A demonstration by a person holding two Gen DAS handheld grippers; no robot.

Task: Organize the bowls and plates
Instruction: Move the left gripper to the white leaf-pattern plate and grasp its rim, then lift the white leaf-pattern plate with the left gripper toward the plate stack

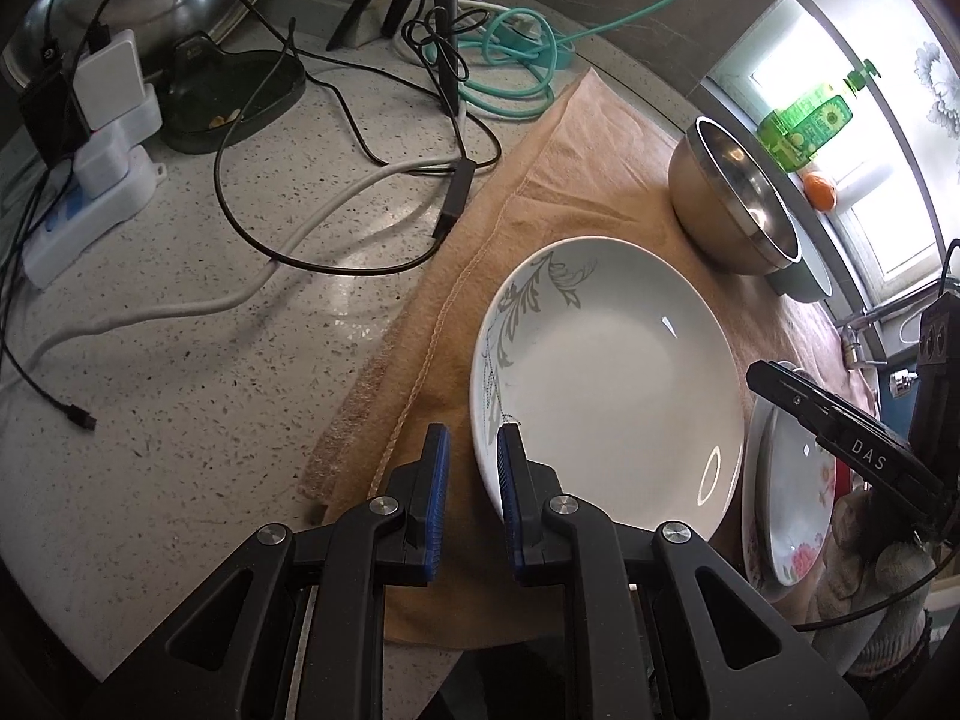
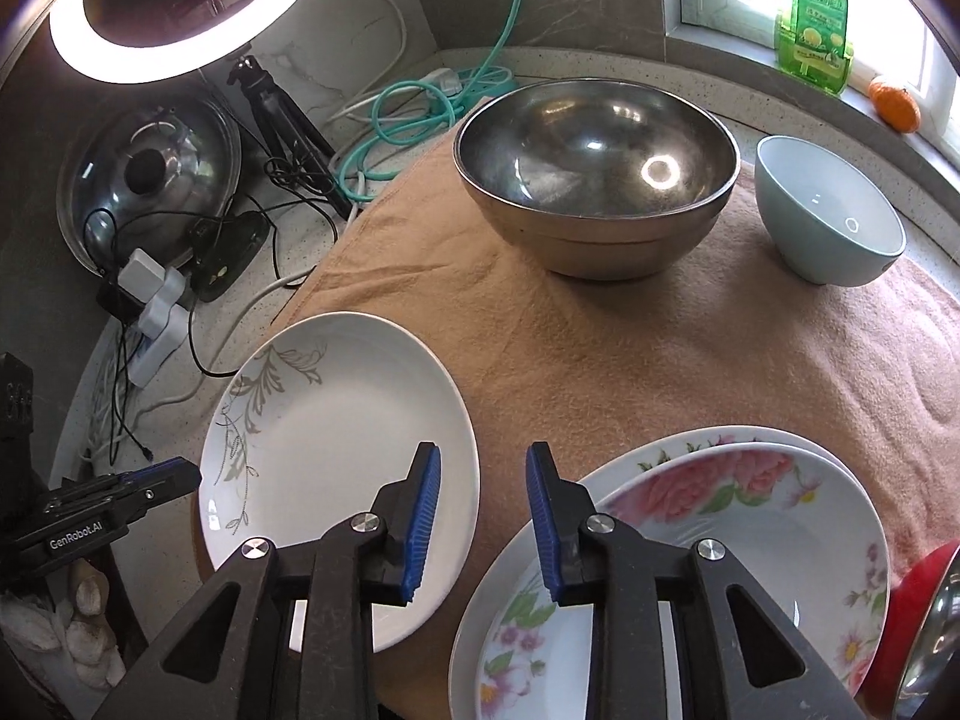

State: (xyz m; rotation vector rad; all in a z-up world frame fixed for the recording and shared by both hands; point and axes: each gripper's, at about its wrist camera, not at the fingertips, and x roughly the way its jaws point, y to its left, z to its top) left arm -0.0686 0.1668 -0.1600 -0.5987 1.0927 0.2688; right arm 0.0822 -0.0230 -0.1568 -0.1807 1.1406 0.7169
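A white plate with a grey leaf pattern (image 1: 606, 390) (image 2: 342, 450) lies on the tan towel (image 1: 570, 180) (image 2: 660, 360). My left gripper (image 1: 474, 450) is open, its jaws astride the plate's near-left rim; it shows at the left of the right wrist view (image 2: 174, 474). My right gripper (image 2: 483, 468) is open and empty, above the gap between the leaf plate and two stacked floral plates (image 2: 750, 540) (image 1: 792, 498). A steel bowl (image 2: 594, 168) (image 1: 732, 198) and a pale blue bowl (image 2: 831, 216) stand at the towel's far side.
Cables, a power strip (image 1: 90, 204) and chargers lie on the speckled counter to the left. A pot lid (image 2: 144, 180), tripod (image 2: 282, 114) and ring light (image 2: 180, 6) stand at the back left. A green bottle (image 2: 819, 24) and an orange (image 2: 894, 102) sit on the windowsill.
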